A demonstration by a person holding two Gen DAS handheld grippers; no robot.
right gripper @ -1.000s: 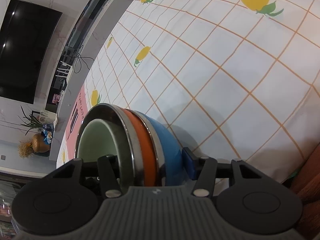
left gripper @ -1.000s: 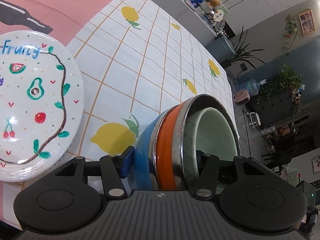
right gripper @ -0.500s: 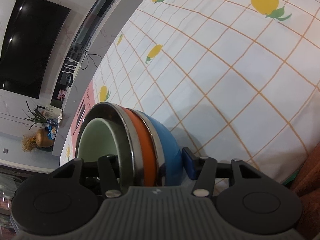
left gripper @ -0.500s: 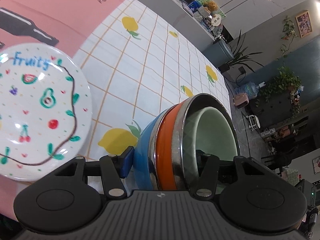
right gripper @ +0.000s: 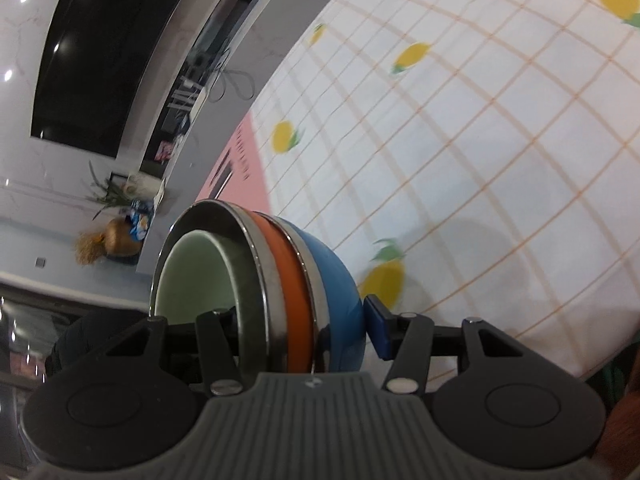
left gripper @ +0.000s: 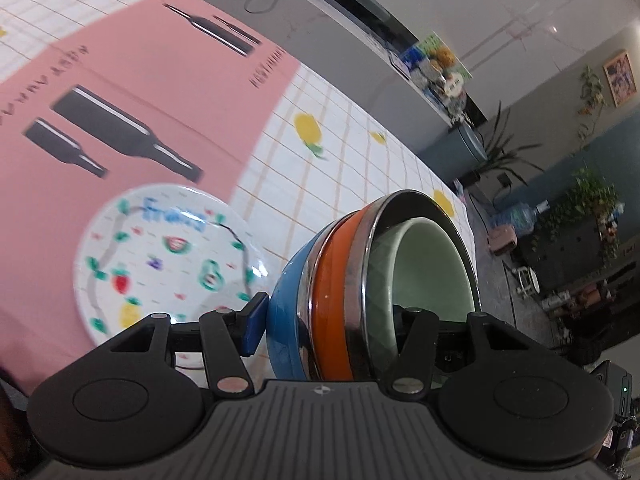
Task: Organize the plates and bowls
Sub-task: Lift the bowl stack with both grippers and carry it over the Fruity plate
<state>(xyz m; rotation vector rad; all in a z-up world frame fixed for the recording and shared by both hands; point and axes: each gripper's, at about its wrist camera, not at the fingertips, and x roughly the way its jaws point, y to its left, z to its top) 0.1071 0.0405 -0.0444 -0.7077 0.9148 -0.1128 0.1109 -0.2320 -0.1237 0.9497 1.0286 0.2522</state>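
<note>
A nested stack of bowls [left gripper: 340, 280], blue outside, then orange, a steel rim and a pale green one innermost, hangs tilted above the table. My left gripper [left gripper: 332, 324] is shut on the stack's wall, its blue pad [left gripper: 254, 326] on the blue outside and the other finger inside the green bowl. From the opposite side my right gripper [right gripper: 298, 324] is shut on the same stack [right gripper: 292, 280], blue pad [right gripper: 378, 326] outside, other finger inside. A white plate [left gripper: 160, 256] painted with fruits lies on the pink mat below left of the stack.
The pink mat [left gripper: 140, 80] with printed black bottles covers part of a white lemon-print tablecloth [right gripper: 480, 140]. A grey counter runs along the table's far edge. A dark screen [right gripper: 108, 52] hangs on the wall, with plants and furniture on the floor beyond.
Both grippers have risen with the bowl stack still held between them. The fruit plate now looks smaller and nearer the stack in the left view, and more of the pink mat shows.
</note>
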